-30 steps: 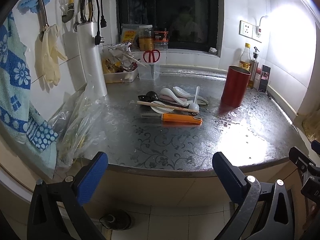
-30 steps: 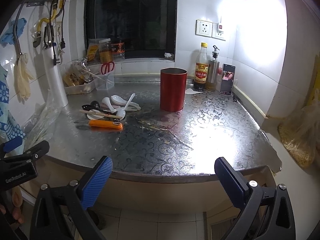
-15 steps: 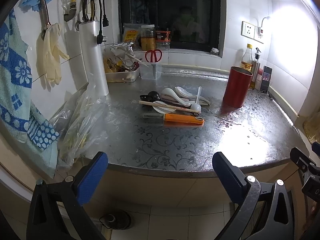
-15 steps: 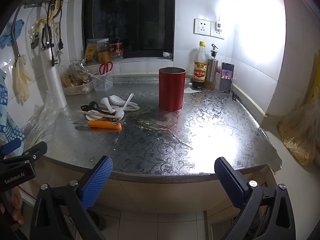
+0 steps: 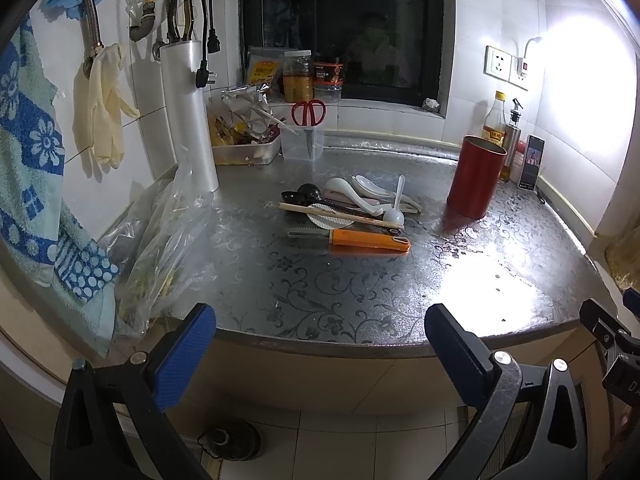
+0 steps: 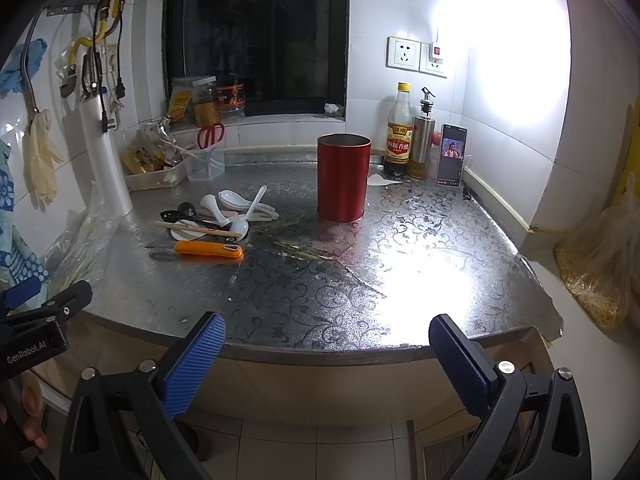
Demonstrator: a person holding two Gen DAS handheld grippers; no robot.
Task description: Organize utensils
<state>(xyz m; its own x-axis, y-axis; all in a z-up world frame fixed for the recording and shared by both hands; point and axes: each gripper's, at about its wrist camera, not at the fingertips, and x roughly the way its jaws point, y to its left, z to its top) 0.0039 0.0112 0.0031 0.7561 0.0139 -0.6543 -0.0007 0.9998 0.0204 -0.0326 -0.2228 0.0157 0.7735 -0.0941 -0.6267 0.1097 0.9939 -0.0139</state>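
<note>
The countertop [image 5: 360,300], covered in a floral-patterned metallic film, is taking up most of both views and is reflecting strong glare on its right half. A red cylindrical holder [image 6: 344,176] is standing upright, mouth open, at the middle back, well apart from the front edge. Left of it, near but not touching, a pile of utensils [image 5: 352,212] is lying flat: white spoons [image 5: 360,196], a black ladle [image 5: 308,192], chopsticks [image 5: 340,215] lying across a small white dish, and an orange-handled knife [image 5: 370,239] lying nearest the front.

The left gripper [image 5: 320,336] is hovering off the counter's front edge, jaws spread wide and holding nothing. The right gripper [image 6: 326,342] is sitting likewise at the front edge, jaws wide apart and empty.

A phone [image 6: 451,156] is leaning against the right wall, its screen lit.
</note>
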